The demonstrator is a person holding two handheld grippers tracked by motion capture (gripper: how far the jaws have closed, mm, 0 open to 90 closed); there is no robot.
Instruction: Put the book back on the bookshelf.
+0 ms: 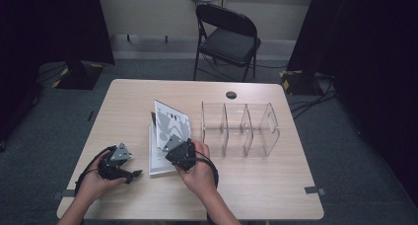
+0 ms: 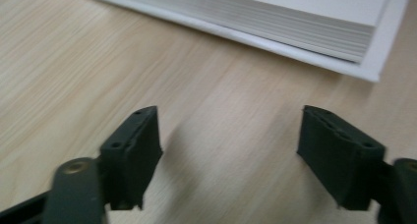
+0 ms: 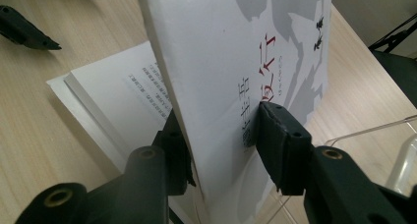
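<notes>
Near the table's middle, the right gripper (image 3: 221, 140) clamps the book (image 1: 170, 124), raised on edge. At eight o'clock, the left gripper (image 2: 228, 150) gapes empty. With so shallow a pinch, the book could slip and flop.

The place looks like a recording lab: a lone wooden bench (image 1: 256, 185) on grey carpet, black curtains (image 1: 374, 62) either side, a folding chair (image 1: 227, 37), taped floor cables (image 1: 308, 104).

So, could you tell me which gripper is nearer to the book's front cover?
Right. The right gripper is clamped on the lifted front cover; the left gripper sits open over the table, apart from it.
</notes>
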